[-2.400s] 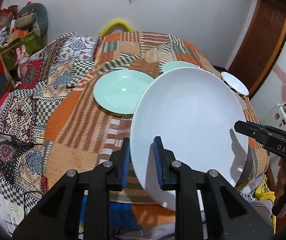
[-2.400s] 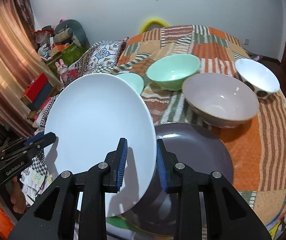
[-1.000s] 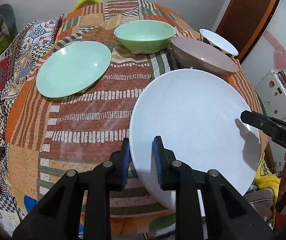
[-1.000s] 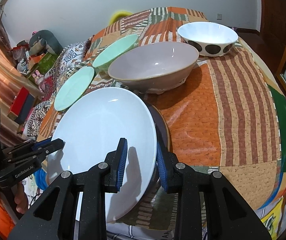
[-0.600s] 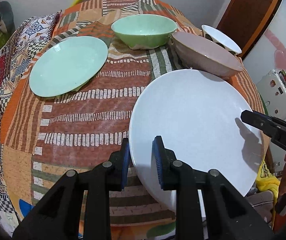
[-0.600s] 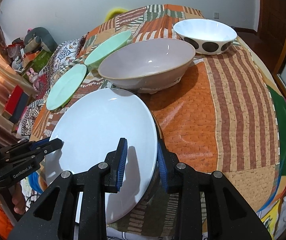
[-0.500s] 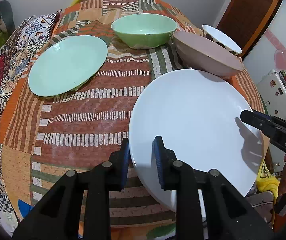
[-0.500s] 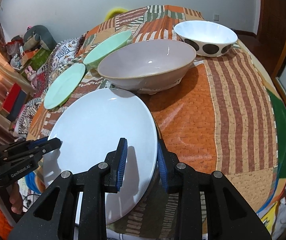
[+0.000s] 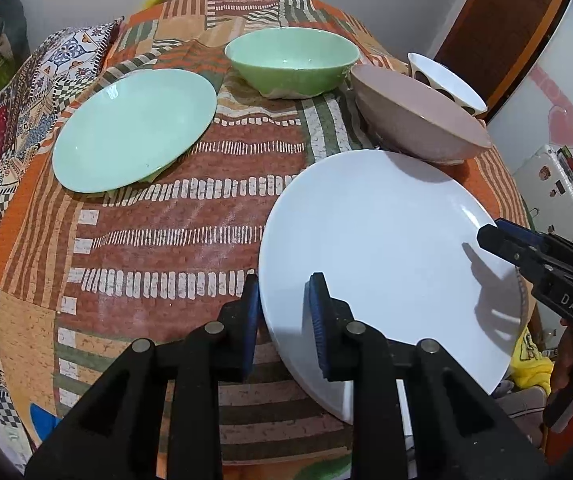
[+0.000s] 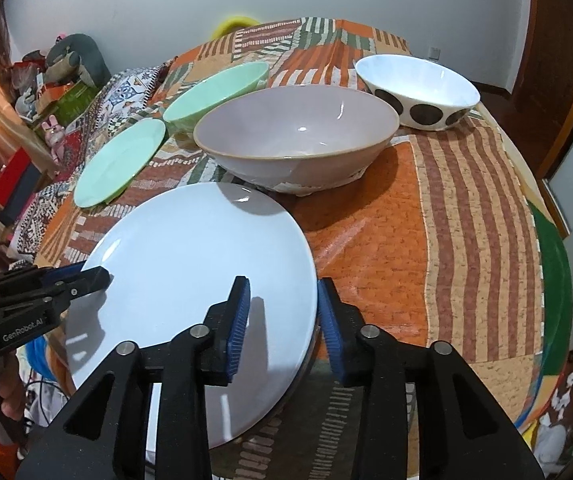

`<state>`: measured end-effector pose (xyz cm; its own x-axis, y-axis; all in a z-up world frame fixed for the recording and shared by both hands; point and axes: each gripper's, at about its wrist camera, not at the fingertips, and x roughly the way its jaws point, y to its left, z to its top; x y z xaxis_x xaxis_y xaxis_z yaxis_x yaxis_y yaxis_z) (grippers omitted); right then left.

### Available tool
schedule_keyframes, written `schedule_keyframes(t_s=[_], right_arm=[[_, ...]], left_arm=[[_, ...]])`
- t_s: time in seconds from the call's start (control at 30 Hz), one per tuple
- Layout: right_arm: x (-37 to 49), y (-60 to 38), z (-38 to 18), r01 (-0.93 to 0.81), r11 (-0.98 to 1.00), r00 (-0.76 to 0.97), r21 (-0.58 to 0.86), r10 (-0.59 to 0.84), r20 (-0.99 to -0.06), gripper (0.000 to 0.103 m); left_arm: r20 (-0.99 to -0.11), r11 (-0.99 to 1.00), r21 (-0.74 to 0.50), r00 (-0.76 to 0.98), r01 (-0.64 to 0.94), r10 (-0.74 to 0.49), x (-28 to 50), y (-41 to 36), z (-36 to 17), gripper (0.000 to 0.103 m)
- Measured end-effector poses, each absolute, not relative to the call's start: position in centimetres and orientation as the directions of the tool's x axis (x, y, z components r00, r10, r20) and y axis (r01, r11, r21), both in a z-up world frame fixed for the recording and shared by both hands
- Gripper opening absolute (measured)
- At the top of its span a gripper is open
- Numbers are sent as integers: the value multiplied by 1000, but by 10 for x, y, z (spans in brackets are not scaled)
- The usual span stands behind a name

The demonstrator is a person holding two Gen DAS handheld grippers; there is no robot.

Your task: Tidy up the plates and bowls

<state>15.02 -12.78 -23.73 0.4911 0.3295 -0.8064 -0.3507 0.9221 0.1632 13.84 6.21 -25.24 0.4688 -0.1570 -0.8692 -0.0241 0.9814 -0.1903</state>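
Observation:
A large white plate (image 9: pixel 390 248) (image 10: pixel 190 280) lies low over the near edge of the patchwork-covered table. My left gripper (image 9: pixel 282 312) is shut on its left rim. My right gripper (image 10: pixel 282 316) straddles its right rim with the jaws opened wider. A dark plate under the white one is almost wholly hidden. Further back are a mint plate (image 9: pixel 134 128) (image 10: pixel 120 160), a green bowl (image 9: pixel 290 60) (image 10: pixel 216 88), a mauve bowl (image 9: pixel 418 116) (image 10: pixel 298 140) and a white bowl with dark dots (image 9: pixel 446 84) (image 10: pixel 418 88).
The patchwork cloth (image 10: pixel 426 220) covers the round table. A wooden door (image 9: pixel 498 16) and a white appliance (image 9: pixel 550 192) stand to the right. Toys and boxes (image 10: pixel 58 80) crowd the left side of the room.
Both grippers lowered the white plate toward the table over the dark plate. My right gripper's jaws have spread apart from the rim.

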Motion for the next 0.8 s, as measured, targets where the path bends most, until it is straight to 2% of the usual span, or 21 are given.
schedule_keyframes(t_s=[0.37,0.6,0.7,0.8], right_arm=[[147,-129,-232,-360,919,489,160,332,-807,35],[140,-122,-207,-401,897,512,187,389,-766,36],[137,-112,-191,-434,883,533,181,413,-738,36],[138,-99,-178,-470,863,544,183,447,-710,41]], left_arm=[[-853,979,-188,507,-80,-123,131,82,-238,24],[-794,988,-121,606,-100,-36,120,97,-201,25],[-760,986,-115,650,-124,-6,116,108,-182,30],[-723,983,-97,690,-156,38,108,121,-167,43]])
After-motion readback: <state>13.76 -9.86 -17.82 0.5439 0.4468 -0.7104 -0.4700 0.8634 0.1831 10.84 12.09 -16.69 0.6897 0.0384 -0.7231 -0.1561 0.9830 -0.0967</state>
